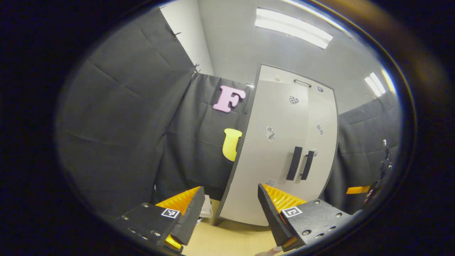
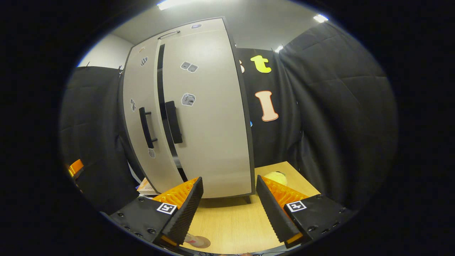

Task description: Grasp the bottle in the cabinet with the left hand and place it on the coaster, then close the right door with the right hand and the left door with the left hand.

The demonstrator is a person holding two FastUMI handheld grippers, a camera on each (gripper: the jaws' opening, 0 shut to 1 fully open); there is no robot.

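The pale cabinet (image 1: pixel 277 153) stands on the wooden table with both doors nearly flush. In the right gripper view a dark slit runs between the left door (image 2: pixel 140 106) and the right door (image 2: pixel 209 117), and the left door sits slightly proud. Two dark handles (image 2: pixel 174 122) flank the slit. My left gripper (image 1: pixel 231 209) is open, short of the cabinet's left front. My right gripper (image 2: pixel 229 209) is open and empty before the right door. Under its left finger a round coaster (image 2: pixel 201 243) lies on the table with a pinkish-white object (image 2: pixel 190 239) on it, mostly hidden.
A yellow object (image 2: pixel 275 176) lies on the table (image 2: pixel 231 220) to the right of the cabinet. Stacked papers (image 2: pixel 145 186) sit at the cabinet's left foot. Black cloth walls close in on both sides. The other gripper shows as an orange patch (image 1: pixel 358 189) at the far right.
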